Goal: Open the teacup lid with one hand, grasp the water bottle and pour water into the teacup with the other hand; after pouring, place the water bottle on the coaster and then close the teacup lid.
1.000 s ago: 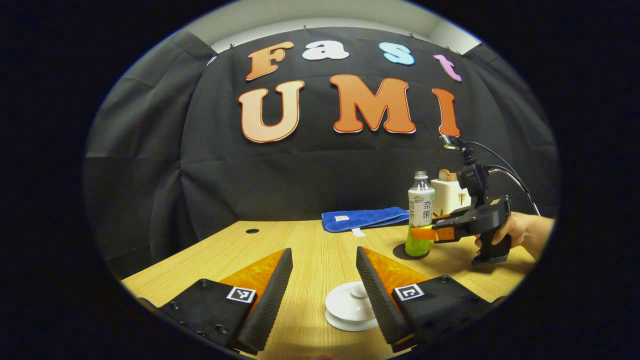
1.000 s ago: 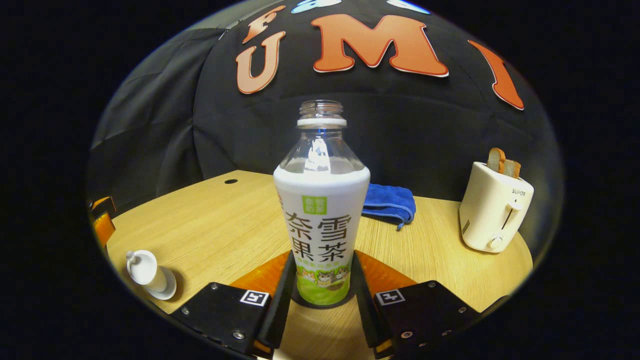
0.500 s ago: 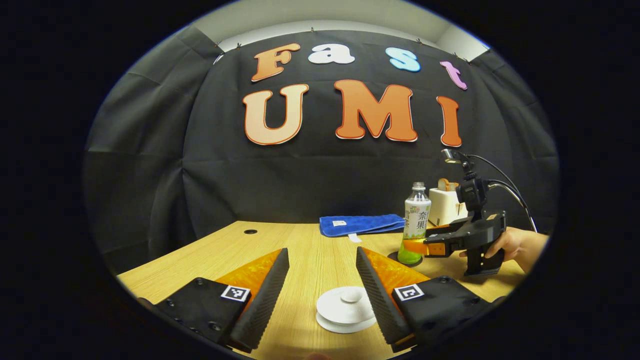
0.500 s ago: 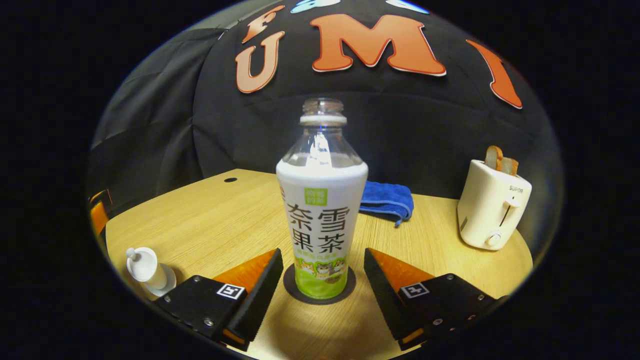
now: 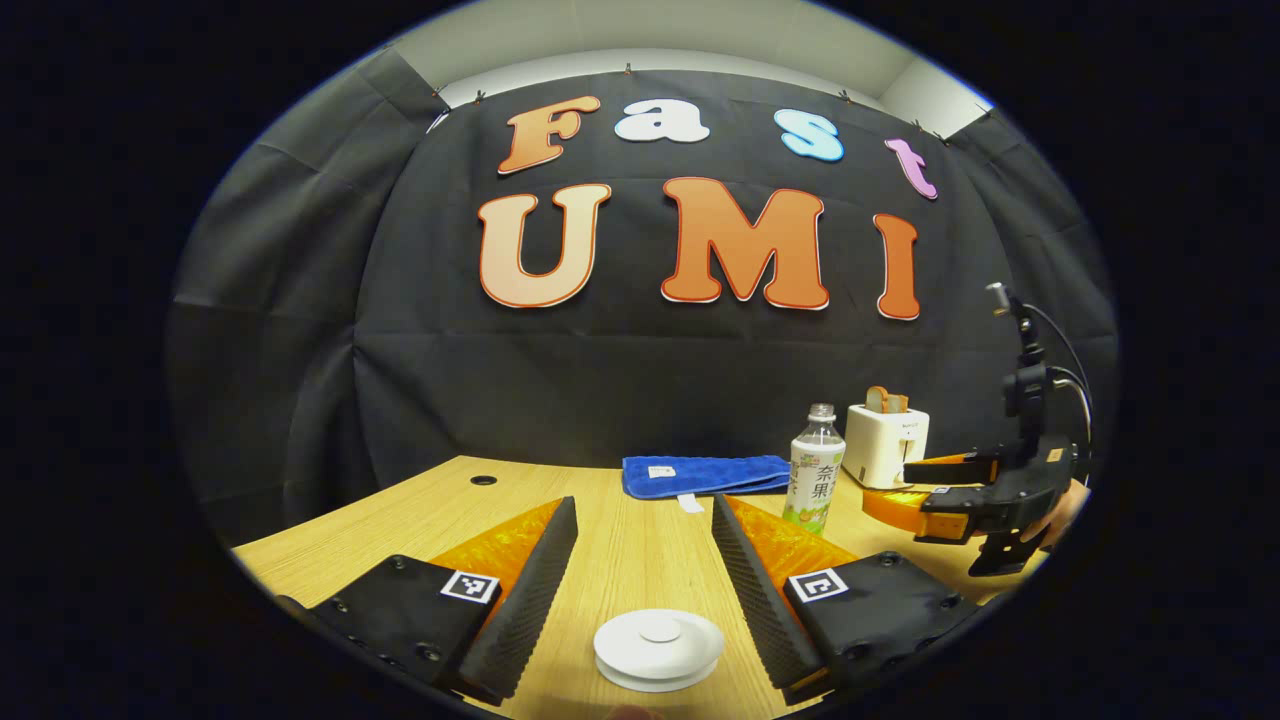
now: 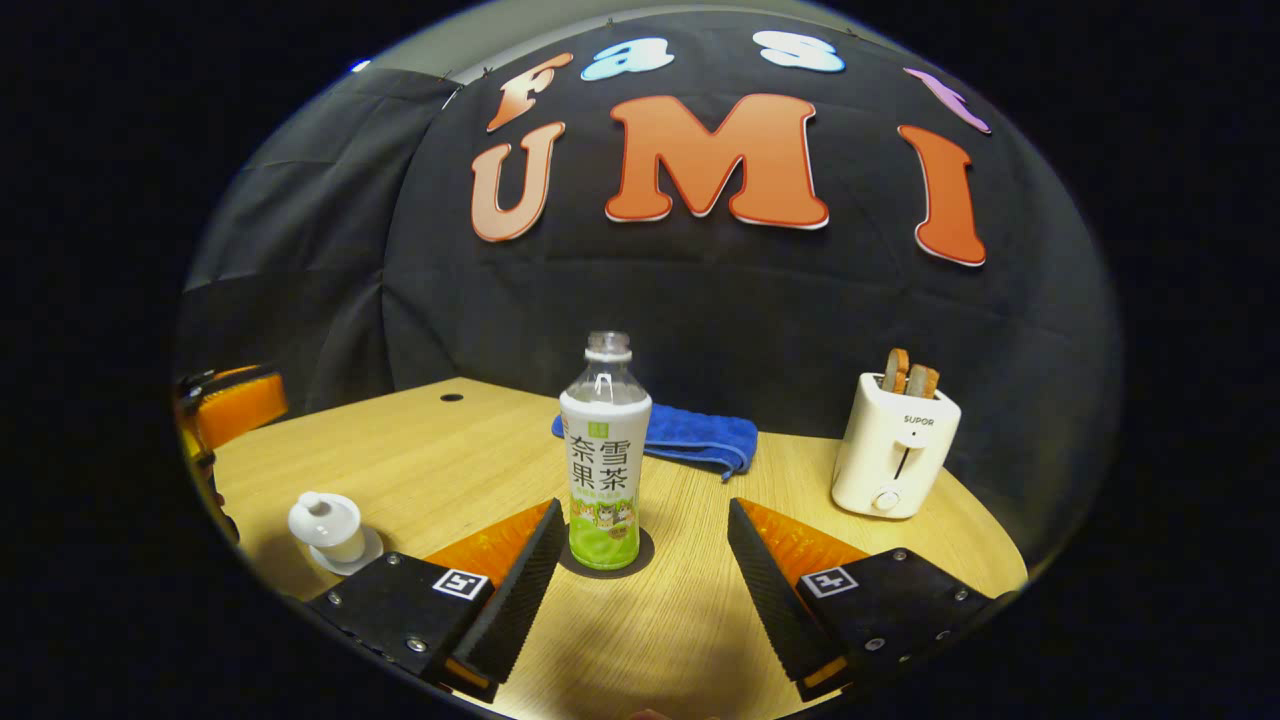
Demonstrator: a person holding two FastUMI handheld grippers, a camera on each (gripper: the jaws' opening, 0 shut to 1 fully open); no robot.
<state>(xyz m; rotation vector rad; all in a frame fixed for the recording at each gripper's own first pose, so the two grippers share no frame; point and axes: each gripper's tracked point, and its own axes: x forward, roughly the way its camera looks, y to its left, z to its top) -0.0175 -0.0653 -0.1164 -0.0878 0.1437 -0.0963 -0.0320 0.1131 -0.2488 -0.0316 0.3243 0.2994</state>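
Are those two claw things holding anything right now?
Nothing is held. The right gripper is open, apart from the water bottle standing on its coaster. The left gripper is open above the lidded teacup.

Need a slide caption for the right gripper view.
Open right gripper behind bottle standing on coaster; lidded teacup at left.

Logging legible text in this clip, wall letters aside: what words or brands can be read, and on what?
"SUPOR": front of the toaster.
Water bottle label: large non-Latin characters; fine print too small to read.
Blue towel, white tag: too small to read.
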